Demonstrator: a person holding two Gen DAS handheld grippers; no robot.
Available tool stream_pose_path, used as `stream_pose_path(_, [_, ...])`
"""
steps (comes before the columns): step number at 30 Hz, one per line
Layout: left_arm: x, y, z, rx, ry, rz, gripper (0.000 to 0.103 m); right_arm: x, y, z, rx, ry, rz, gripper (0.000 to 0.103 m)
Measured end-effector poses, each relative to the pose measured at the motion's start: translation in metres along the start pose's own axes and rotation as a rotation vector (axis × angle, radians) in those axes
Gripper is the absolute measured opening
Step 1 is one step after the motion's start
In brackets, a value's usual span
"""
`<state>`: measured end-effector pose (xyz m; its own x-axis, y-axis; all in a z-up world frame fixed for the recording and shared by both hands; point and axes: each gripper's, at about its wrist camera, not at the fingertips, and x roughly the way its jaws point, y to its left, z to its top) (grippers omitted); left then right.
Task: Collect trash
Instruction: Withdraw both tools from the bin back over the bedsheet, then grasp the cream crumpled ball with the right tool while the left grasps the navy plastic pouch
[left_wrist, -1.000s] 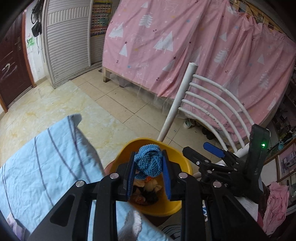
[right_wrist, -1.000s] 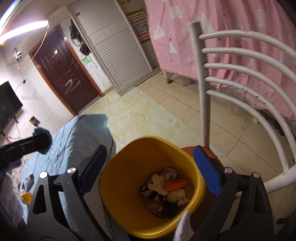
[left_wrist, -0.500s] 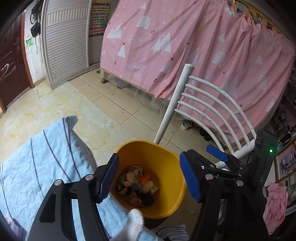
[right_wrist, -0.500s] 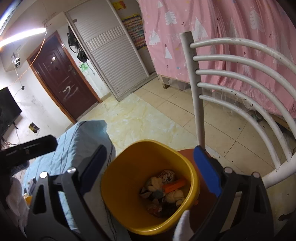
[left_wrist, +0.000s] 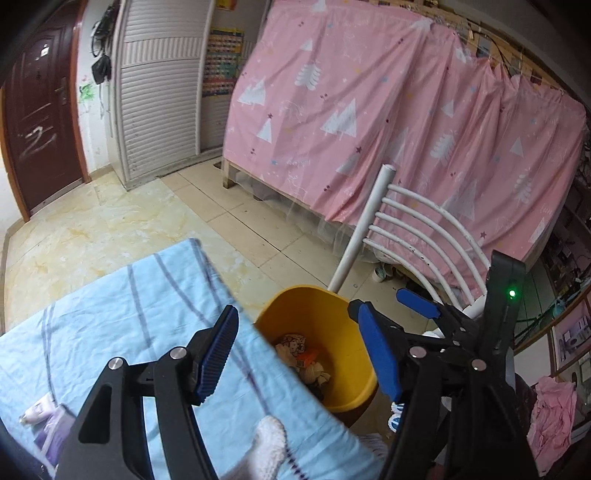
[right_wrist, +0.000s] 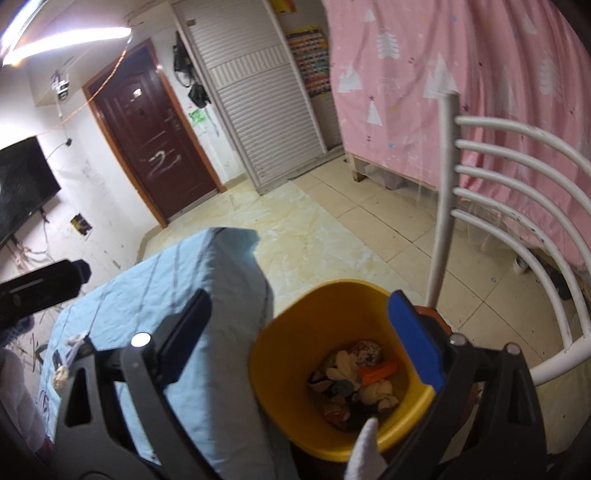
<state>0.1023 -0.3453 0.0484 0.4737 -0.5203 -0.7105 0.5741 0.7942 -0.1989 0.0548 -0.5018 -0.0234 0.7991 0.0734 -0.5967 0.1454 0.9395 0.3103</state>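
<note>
Trash: crumpled scraps and an orange piece lie at the bottom of the yellow bin (right_wrist: 343, 369), which stands on the floor just beside the bed's corner, in front of the white chair
Bed sheet (left_wrist: 110, 325): pale blue with dark stripes, at the left of both views; a few small items lie near its lower left edge in the left wrist view, too blurred to name
Left gripper (left_wrist: 299, 354): jaws have lately been opening and now stand moderately apart with nothing between them; its blue pads frame the sheet's edge and the bin's mouth
Right gripper (right_wrist: 303, 332): jaws have just been opening further and stand wide, empty, one finger over the sheet and the other over the bin's far rim
White chair (right_wrist: 509, 206): curved slats to the right, close behind the bin
Step in hand: probably heading for more trash, since both tongs are free
Risk, sheet: a low pass over the bed could snag the cloth with an open finger and drag it
Risk, bin: it looks light; a knock on its rim from either gripper could tip it and spill the scraps
Risk, tools: the two grippers are near each other and could collide
</note>
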Motion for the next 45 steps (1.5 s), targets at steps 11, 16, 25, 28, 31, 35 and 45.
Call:
stream_pose_path(11, [-0.067, 0.071, -0.022, -0.070, -0.056, 0.097, 0.060, 0.008, 0.090, -0.001, -0.149, 0.027, 0.068, 0.096])
stream_pose_path(16, [-0.088, 0.101, -0.030, -0.103, -0.074, 0.134, 0.060, 0.012, 0.122, -0.004, -0.202, 0.042, 0.091, 0.096])
stream_pose_path(25, [-0.119, 0.151, -0.050, -0.162, -0.105, 0.190, 0.061, 0.017, 0.173, -0.016, -0.295, 0.080, 0.141, 0.096])
stream_pose_path(28, [-0.128, 0.165, -0.059, -0.182, -0.110, 0.208, 0.062, 0.016, 0.189, -0.023, -0.324, 0.094, 0.161, 0.096])
stream_pose_path(31, [-0.137, 0.179, -0.067, -0.205, -0.112, 0.220, 0.063, 0.015, 0.202, -0.030, -0.348, 0.111, 0.187, 0.096])
stream_pose_path(35, [-0.148, 0.199, -0.081, -0.229, -0.113, 0.247, 0.065, 0.015, 0.220, -0.045, -0.391, 0.142, 0.219, 0.097])
stream_pose_path(45, [-0.162, 0.248, -0.117, -0.308, -0.086, 0.312, 0.068, 0.012, 0.257, -0.078, -0.481, 0.209, 0.288, 0.097])
